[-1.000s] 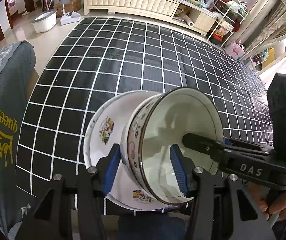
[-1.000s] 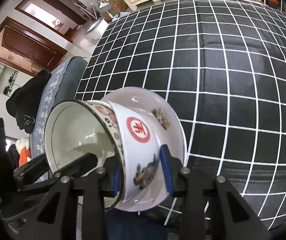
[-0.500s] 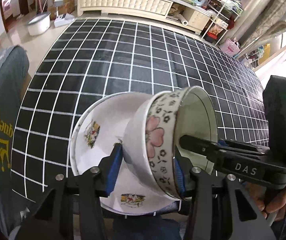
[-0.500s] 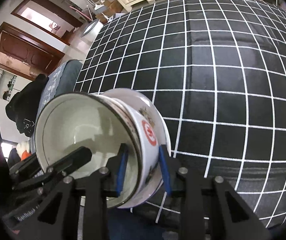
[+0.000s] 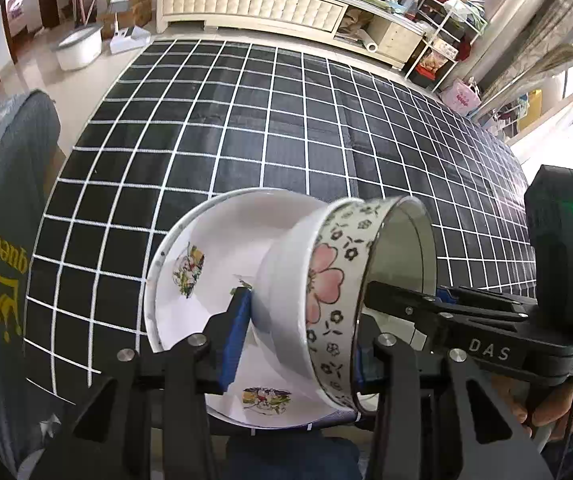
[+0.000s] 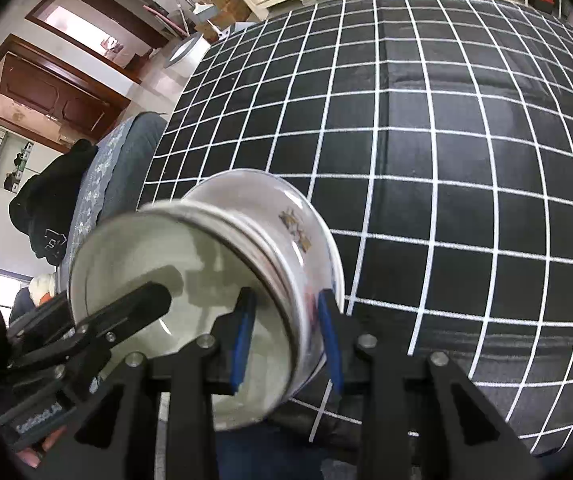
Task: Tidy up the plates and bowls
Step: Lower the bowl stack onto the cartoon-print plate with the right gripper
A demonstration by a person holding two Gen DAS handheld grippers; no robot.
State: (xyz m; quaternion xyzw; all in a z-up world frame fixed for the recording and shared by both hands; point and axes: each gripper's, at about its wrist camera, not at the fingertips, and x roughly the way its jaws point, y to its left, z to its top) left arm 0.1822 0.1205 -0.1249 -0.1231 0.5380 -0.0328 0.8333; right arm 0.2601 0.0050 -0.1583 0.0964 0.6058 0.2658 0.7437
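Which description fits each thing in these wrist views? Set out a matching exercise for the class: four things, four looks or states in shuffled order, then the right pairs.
Things:
1. flowered bowl
2. plate
3. tablecloth
4. grey cloth

Descriptions:
A. black with a white grid
B. tipped on its side
C. printed with yellow lettering
D. shallow and white, with small multicoloured decals

Pairs: 1-B; 2-D; 3-A; 4-C

Cream tufted cabinet (image 5: pixel 254 4), brown doors (image 6: pixel 42 80)
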